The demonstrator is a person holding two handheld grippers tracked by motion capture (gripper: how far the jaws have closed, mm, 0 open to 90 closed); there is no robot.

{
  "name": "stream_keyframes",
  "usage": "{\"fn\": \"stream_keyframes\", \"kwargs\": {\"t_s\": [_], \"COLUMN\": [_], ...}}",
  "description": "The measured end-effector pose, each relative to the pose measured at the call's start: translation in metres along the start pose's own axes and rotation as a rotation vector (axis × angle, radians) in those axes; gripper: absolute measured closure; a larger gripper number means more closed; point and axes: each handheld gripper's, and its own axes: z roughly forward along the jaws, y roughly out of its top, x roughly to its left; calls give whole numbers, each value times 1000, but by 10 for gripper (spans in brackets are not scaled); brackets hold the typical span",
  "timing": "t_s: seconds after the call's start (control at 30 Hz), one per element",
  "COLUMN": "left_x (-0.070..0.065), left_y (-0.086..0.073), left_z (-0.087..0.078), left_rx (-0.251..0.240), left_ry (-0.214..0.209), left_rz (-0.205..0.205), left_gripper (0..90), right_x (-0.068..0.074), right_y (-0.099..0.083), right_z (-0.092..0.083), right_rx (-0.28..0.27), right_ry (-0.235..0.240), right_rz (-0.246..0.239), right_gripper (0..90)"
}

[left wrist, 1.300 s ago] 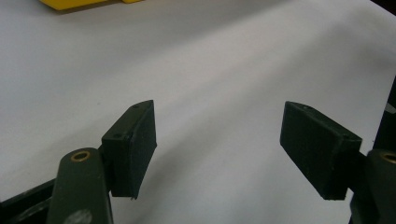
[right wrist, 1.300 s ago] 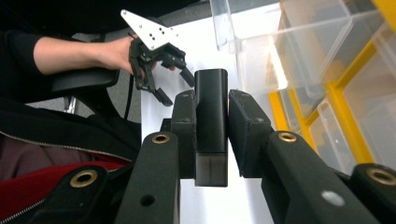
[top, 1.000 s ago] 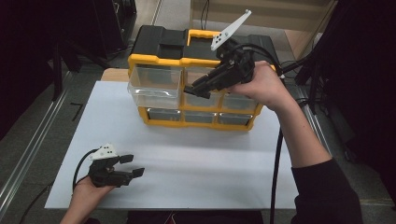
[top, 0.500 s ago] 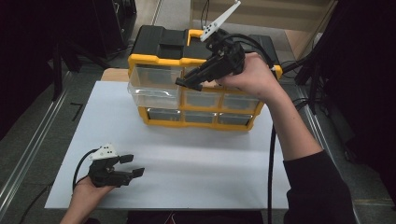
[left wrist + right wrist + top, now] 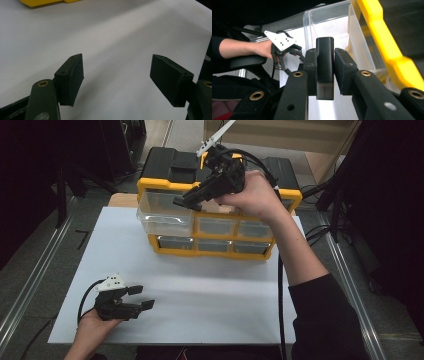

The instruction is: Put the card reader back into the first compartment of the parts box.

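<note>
A yellow and black drawer organizer (image 5: 215, 254) stands at the back of the white sheet (image 5: 225, 295). Its top-left clear drawer (image 5: 165, 215) is pulled out. My right gripper (image 5: 186, 200) hovers over the right end of that drawer, shut on a small black block (image 5: 325, 65) that stands upright between the pads. Past the block, the right gripper view looks into the clear drawer (image 5: 329, 22). My left gripper (image 5: 142, 297) rests low at the sheet's front left, open with nothing between its fingers (image 5: 71, 75).
Several shut clear drawers fill the organizer's front. A black cable (image 5: 280, 285) trails from the right hand along the forearm. Metal rails run along both sides of the table. White sheet lies bare between the organizer and the left hand.
My right gripper has carried the black block leftwards along the organizer's top, to above the pulled-out drawer. The left gripper has stayed put.
</note>
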Motion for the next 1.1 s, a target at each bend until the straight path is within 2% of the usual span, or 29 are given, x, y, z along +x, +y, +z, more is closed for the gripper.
{"fn": "stream_keyframes", "kwargs": {"t_s": [0.1, 0.57, 0.93, 1.0, 1.03, 1.1], "left_x": [0, -1, -1, -1, -2, -2], "left_y": [0, 0, 0, 0, -1, -1], "left_z": [0, 0, -1, -1, -2, -2], "left_rx": [-2, -7, -6, -6, -7, -7], "left_ry": [0, -3, -7, -7, -5, -6], "left_rz": [-2, 5, 5, 5, 7, 6], "left_gripper": [285, 285, 285, 285, 285, 285], "right_x": [0, 2, -1, -2, -2, -2], "right_y": [8, 29, 30, 29, 27, 26], "right_z": [8, 38, 52, 55, 56, 56], "right_rx": [16, 21, 21, 23, 12, 7], "right_ry": [-6, -31, -31, -27, -27, -26], "right_rz": [8, 21, 39, 44, 45, 40], "right_gripper": [709, 709, 702, 692, 617, 603]}}
